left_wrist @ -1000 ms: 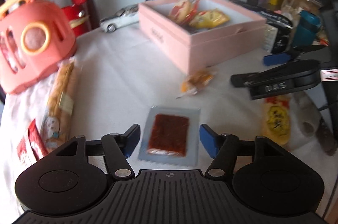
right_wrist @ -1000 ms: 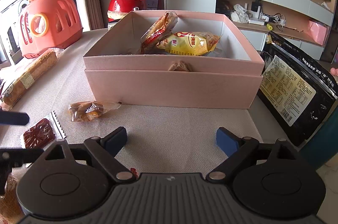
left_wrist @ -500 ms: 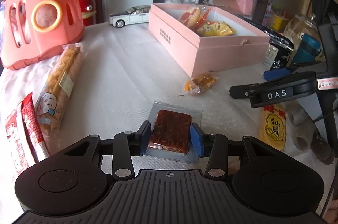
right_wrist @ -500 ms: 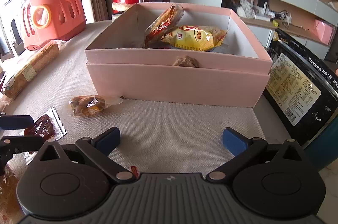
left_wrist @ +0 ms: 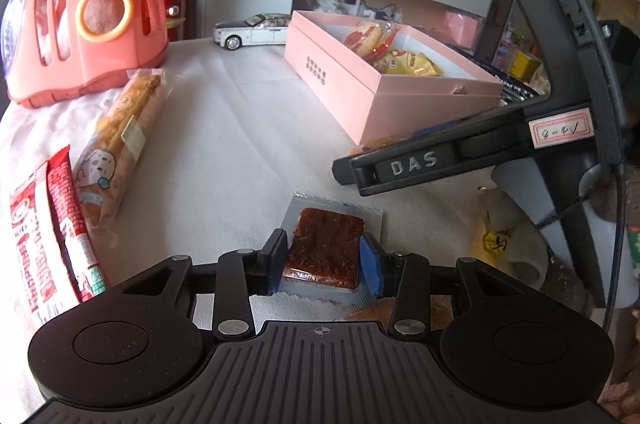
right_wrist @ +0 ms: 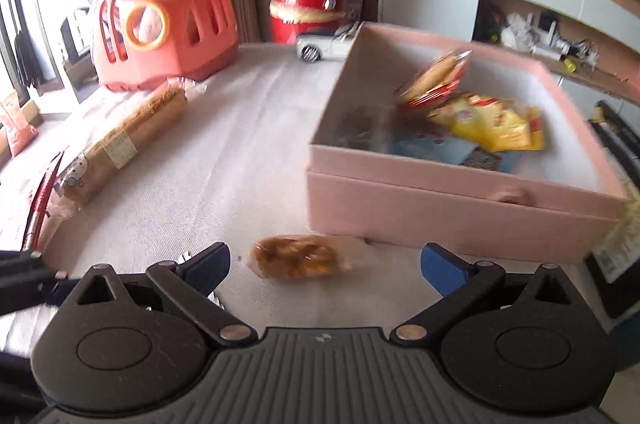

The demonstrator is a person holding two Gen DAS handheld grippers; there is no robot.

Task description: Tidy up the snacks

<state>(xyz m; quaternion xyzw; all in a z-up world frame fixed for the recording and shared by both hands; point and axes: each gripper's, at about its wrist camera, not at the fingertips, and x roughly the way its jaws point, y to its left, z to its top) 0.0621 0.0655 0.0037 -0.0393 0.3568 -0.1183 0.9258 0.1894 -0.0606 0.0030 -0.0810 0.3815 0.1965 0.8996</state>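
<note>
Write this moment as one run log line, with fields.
left gripper: shut on red snack pack | right gripper: open over small snack

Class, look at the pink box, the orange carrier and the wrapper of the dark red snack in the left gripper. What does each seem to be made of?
Pink box: probably matte cardboard, with flat walls, crisp folded edges and no shine.
Orange carrier: likely moulded plastic, smooth with rounded slots.
Dark red snack: clear glossy film, apparently plastic, with a silvery backing and a serrated edge.

"DAS" on the right gripper [left_wrist: 420,164] (white raised letters on black)
</note>
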